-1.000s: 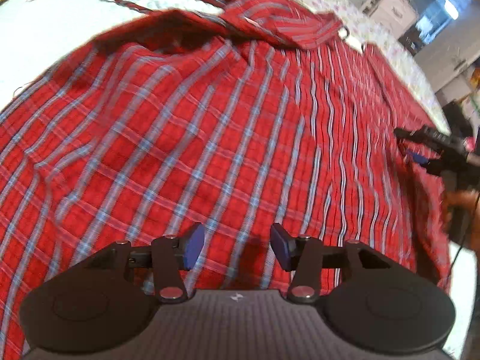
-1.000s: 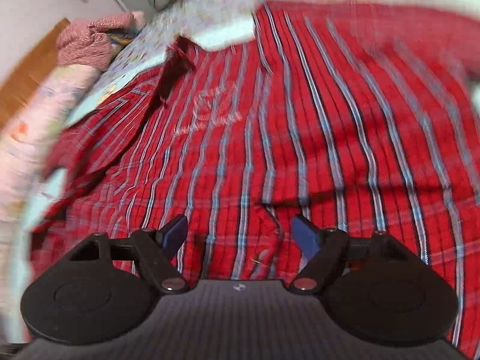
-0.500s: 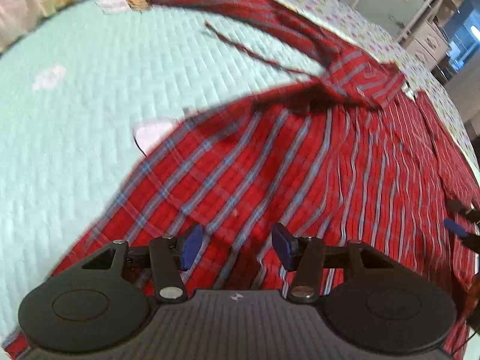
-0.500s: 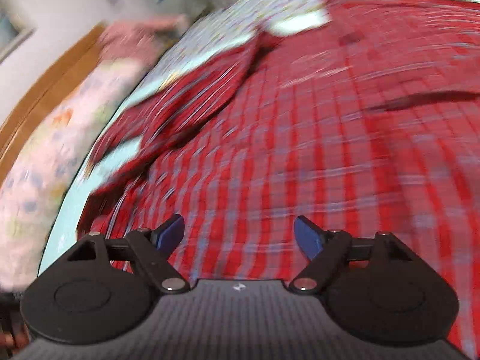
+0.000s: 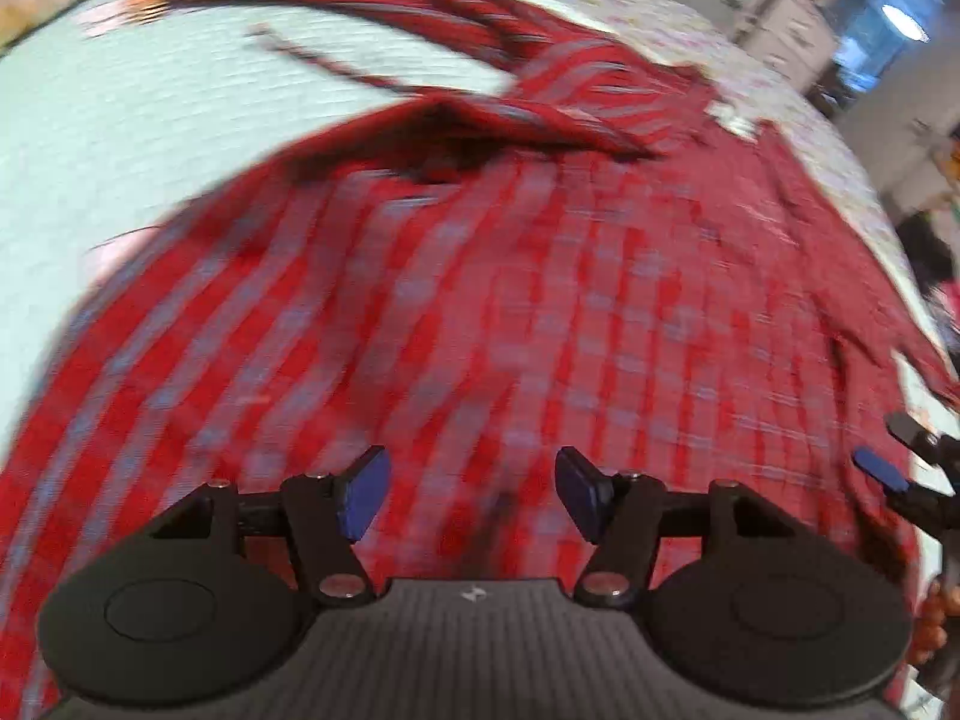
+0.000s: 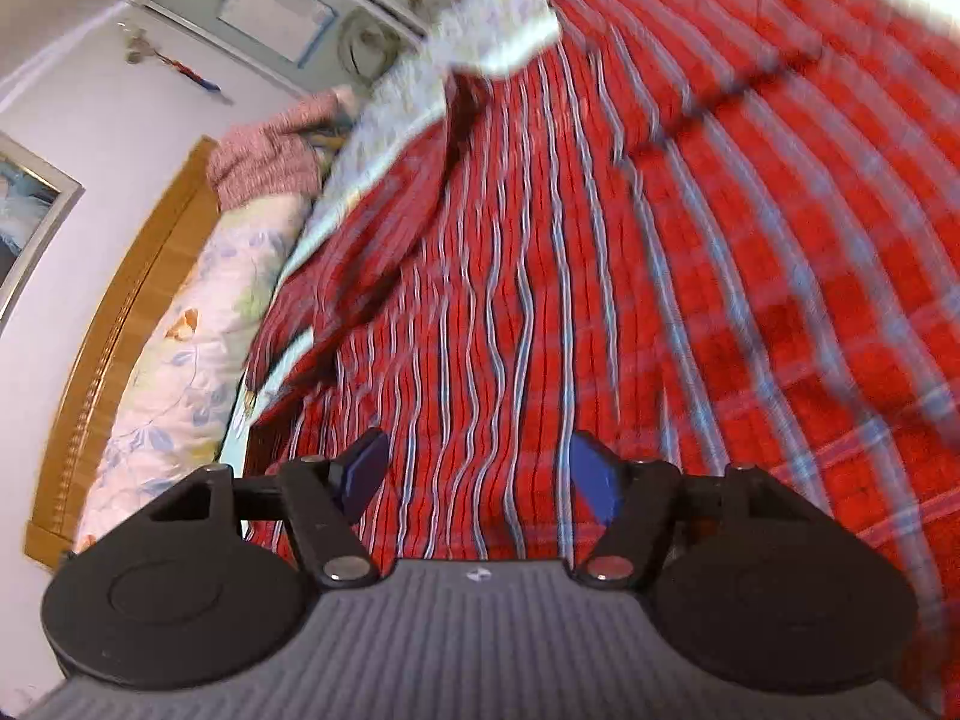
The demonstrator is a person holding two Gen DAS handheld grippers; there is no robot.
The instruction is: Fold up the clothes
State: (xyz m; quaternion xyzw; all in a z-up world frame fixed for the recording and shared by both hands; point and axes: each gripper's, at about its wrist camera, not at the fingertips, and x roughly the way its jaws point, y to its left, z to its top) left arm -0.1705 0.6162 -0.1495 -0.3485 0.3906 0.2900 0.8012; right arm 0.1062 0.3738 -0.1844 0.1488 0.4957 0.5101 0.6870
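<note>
Red plaid shirt (image 5: 540, 312) spread on pale quilted bed cover (image 5: 150, 138), sleeve (image 5: 360, 6) trailing toward far upper left, body filling frame directly ahead of and under left gripper (image 5: 471, 495); jaws apart, just been opening, nothing pinched, fabric only behind the gap. At right edge of left view, right gripper (image 5: 900, 456) tips over shirt's right side. From right wrist: wooden headboard (image 6: 120, 324) and floral pillow (image 6: 180, 360) left, shirt (image 6: 600, 300) centre to right under right gripper (image 6: 474, 477); jaws spread, just been closing, no cloth held.
</note>
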